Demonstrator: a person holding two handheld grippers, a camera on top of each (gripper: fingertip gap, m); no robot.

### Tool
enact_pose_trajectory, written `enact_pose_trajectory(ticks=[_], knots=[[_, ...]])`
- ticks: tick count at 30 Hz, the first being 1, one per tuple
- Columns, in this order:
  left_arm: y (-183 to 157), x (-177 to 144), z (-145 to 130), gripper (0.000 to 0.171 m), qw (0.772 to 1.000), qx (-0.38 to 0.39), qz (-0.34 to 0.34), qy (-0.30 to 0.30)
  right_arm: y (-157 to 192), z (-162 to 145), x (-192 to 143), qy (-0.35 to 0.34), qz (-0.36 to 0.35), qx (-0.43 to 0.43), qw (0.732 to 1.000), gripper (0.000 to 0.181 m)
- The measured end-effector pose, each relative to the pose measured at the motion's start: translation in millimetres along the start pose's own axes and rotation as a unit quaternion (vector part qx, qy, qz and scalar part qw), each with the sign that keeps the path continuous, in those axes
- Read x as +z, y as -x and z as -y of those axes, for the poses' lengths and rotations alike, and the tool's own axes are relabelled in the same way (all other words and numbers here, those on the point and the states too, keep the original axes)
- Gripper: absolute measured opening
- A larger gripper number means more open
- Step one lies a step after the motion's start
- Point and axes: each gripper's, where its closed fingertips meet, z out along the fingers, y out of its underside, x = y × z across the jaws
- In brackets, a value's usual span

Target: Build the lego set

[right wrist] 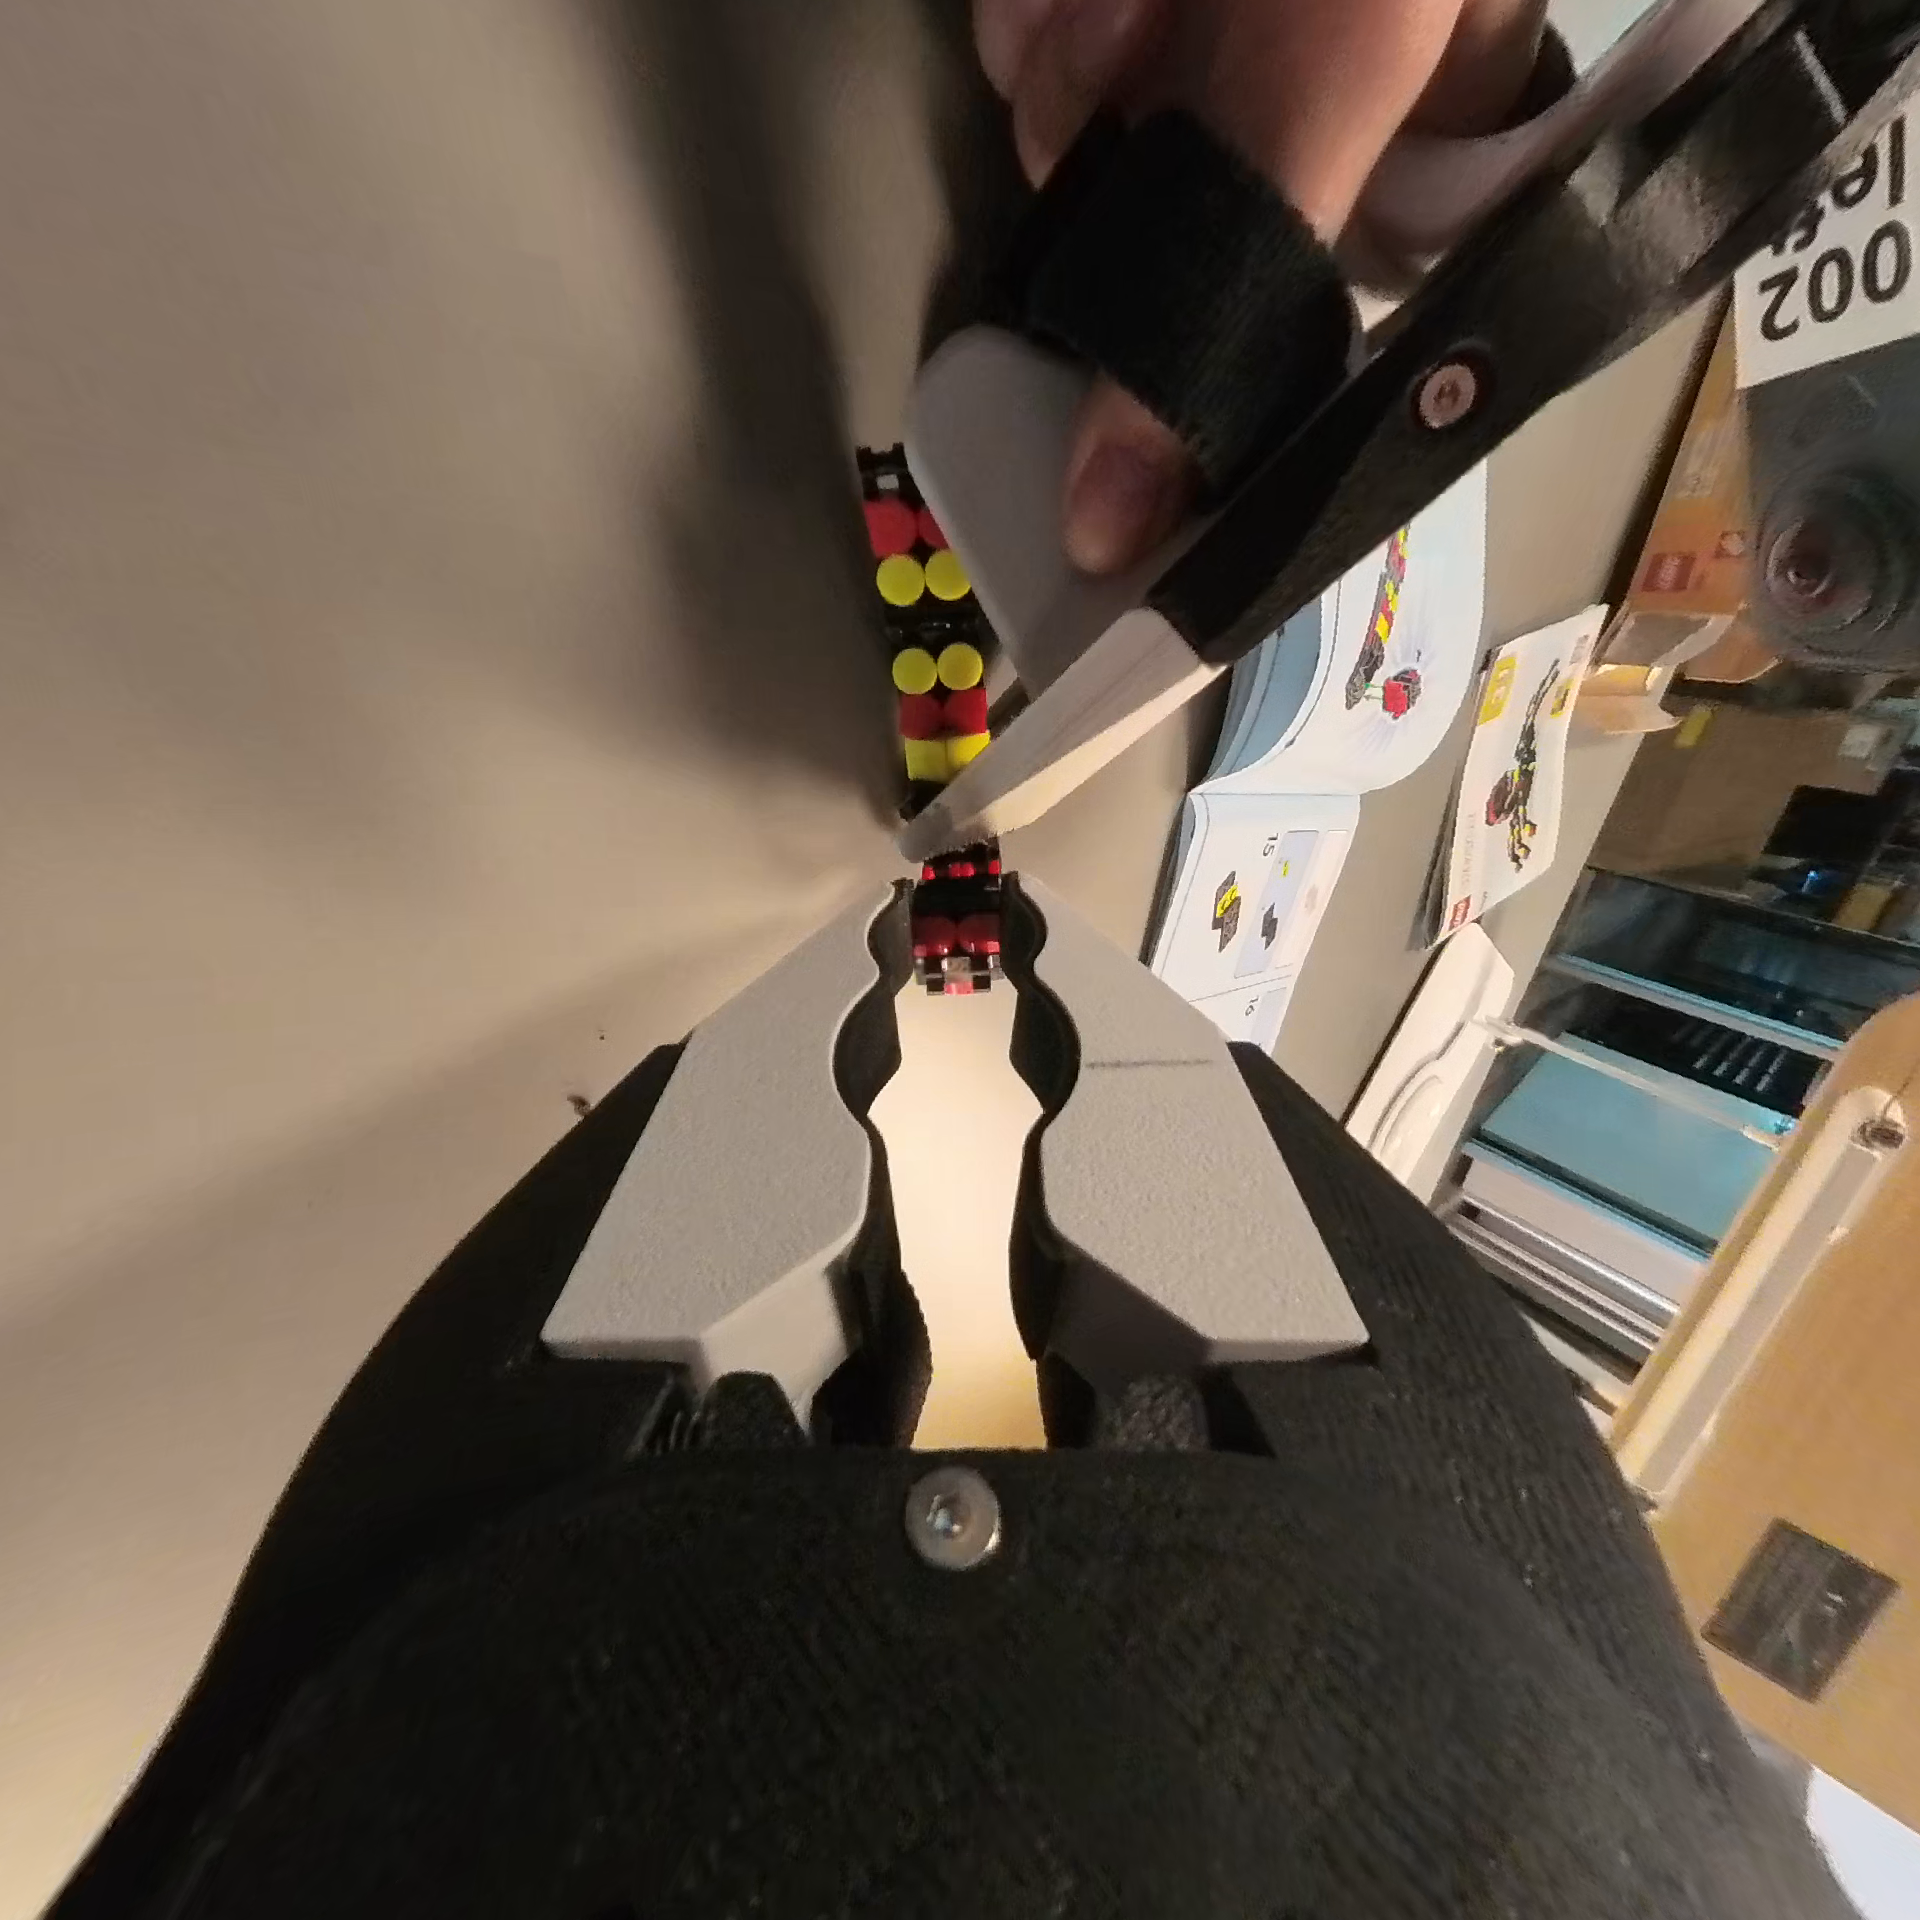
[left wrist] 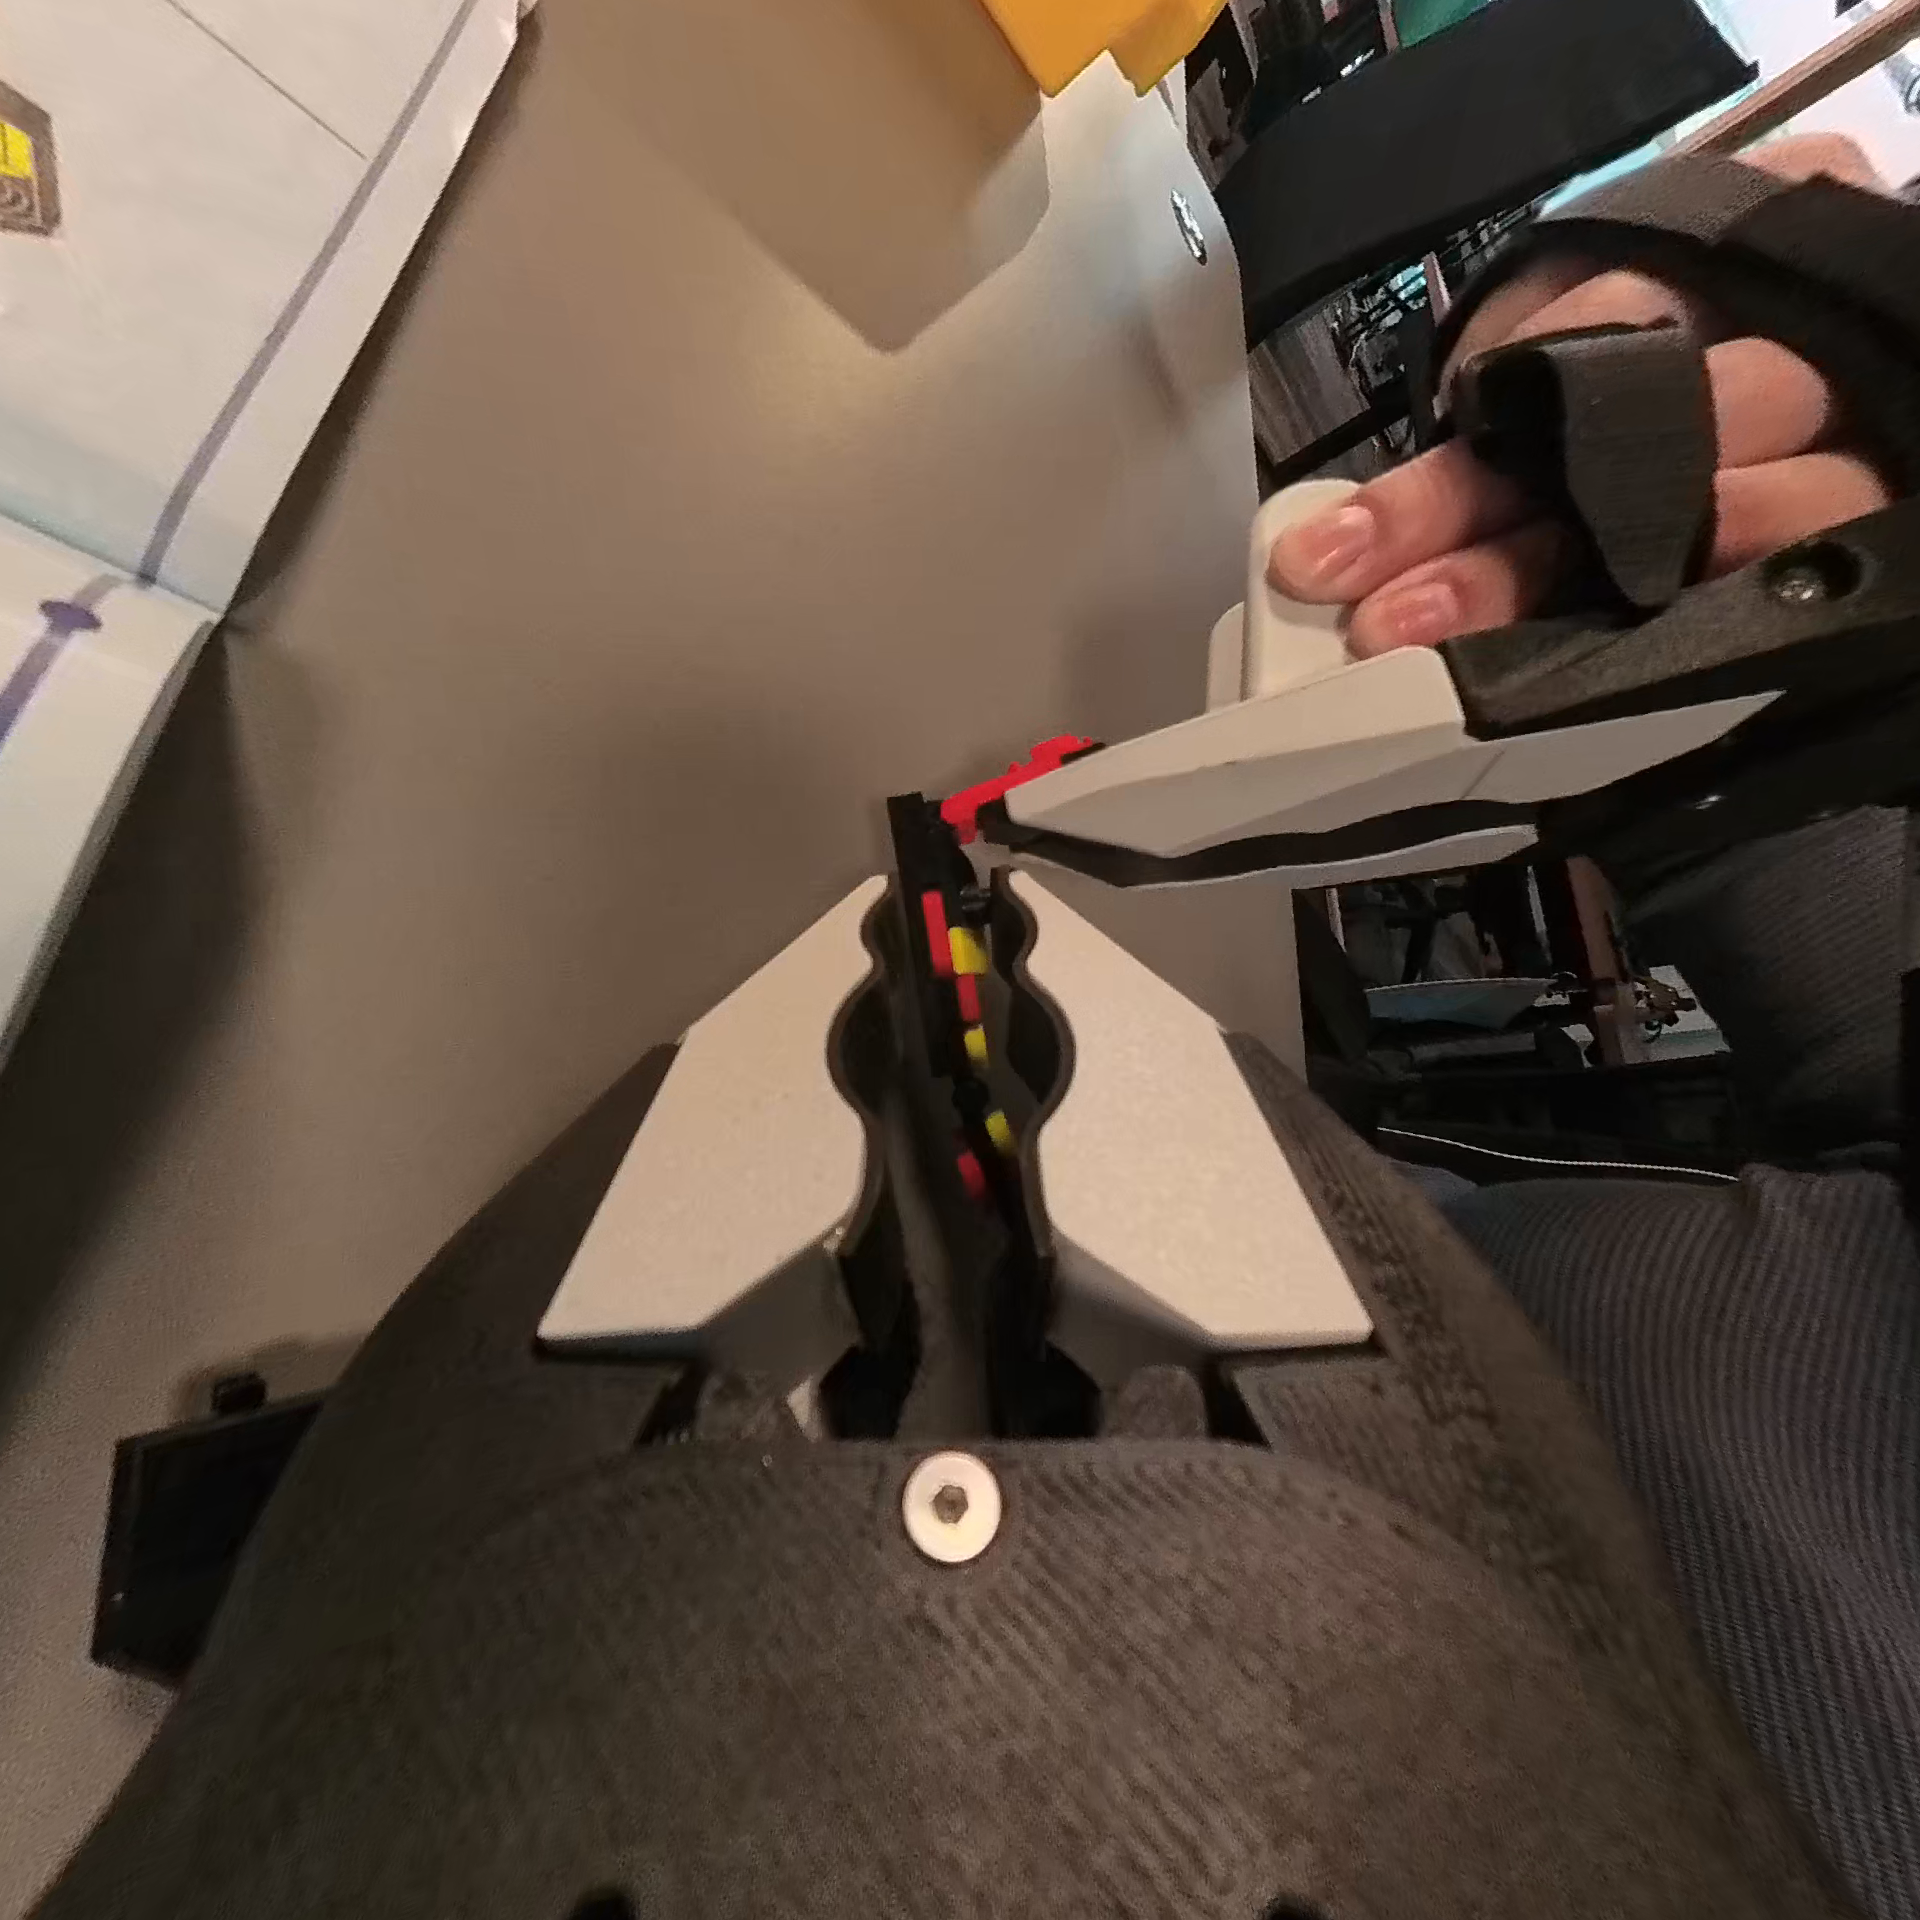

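The beige desk (left wrist: pixel 623 623) fills the background of both views, with instruction booklets (right wrist: pixel 1340 665) lying open toward its far side in the right wrist view. Above it, both tongs meet at one thing. The left tongs (left wrist: pixel 940 883) are clamped on the long black strip (left wrist: pixel 951 997) dotted with red and yellow studs, which runs lengthwise down between the fingers. The right tongs (right wrist: pixel 956 883) are pinched on a small red and black piece (right wrist: pixel 956 930) at their very tips, pressed up to the strip's free end.

The strip's long axis points forward along the left tongs, away from that camera, so its end sticks out just past the fingertips. In the right wrist view the studded face is turned to the camera.

To join them well, I would keep the strip held firm and push the small piece in squarely, without twisting, since only its edge is gripped and it could pivot or pop out.
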Motion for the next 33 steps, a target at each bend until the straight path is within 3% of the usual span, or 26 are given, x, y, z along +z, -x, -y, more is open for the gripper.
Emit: enact_pose_trajectory(ticks=[26, 29, 33], knots=[[0.7, -0.1, 1.1, 0.014, 1.0, -0.008, 0.001, -0.002, 0.3, -6.3, 4.0, -0.036, 0.016, 0.037, 0.999, 0.014], [1.4, -0.9, 1.7, 0.014, 1.0, -0.014, 0.001, -0.004, -0.1, -4.9, 4.3, -0.016, 0.007, 0.019, 1.0, 0.014], [0.3, -0.8, 3.0, 0.014, 1.0, -0.015, -0.002, -0.008, -0.8, -6.3, 3.1, -0.043, 0.014, 0.06, 0.997, 0.014]])
